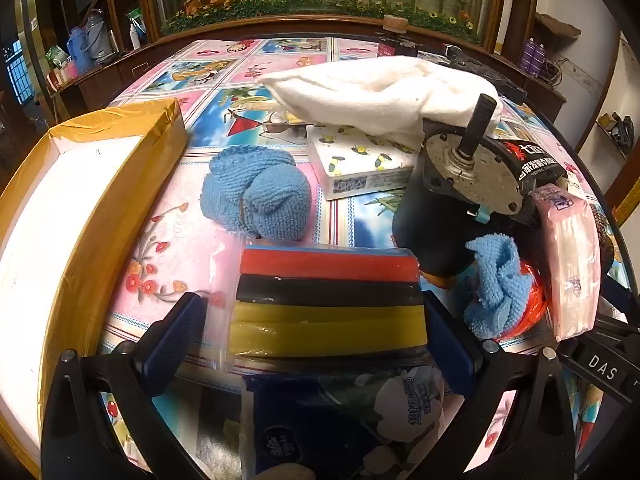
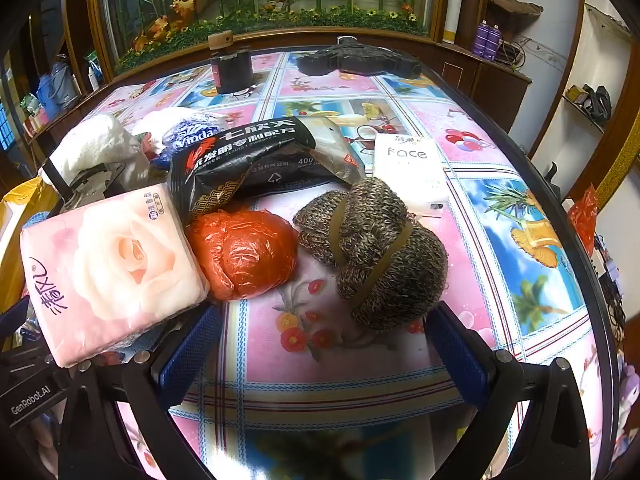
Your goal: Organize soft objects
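Two hand-held grippers are in use, both with jaws spread wide and gripping nothing. The left hand-held gripper [image 1: 316, 332] points down over a bagged stack of red, black and yellow strips [image 1: 328, 304], which lies between its blue pads without visible pressure from either; judged, this is the approach to a pick. The right hand-held gripper [image 2: 320, 356] hangs over bare cloth of the bench [image 2: 500, 216], with a knitted brown bundle bound by rubber bands [image 2: 376, 252] just ahead of its fingers.

Soft items remain loose in a heap toward the middle of the bench; none sits in the yellow-taped box [image 1: 92, 216] at the left edge, which appears to be the intended container. Sorting is judged barely started.

Only the left view shows the box, a rolled blue towel [image 1: 256, 192], a lemon-print tissue pack [image 1: 360, 160], a white cloth [image 1: 372, 92] and a small blue rag [image 1: 500, 284]. Only the right view shows the face of the rose-print tissue pack [image 2: 112, 268], the whole orange plastic bundle [image 2: 244, 252], a black printed bag [image 2: 256, 156] and a white "Face" tissue pack [image 2: 412, 168].
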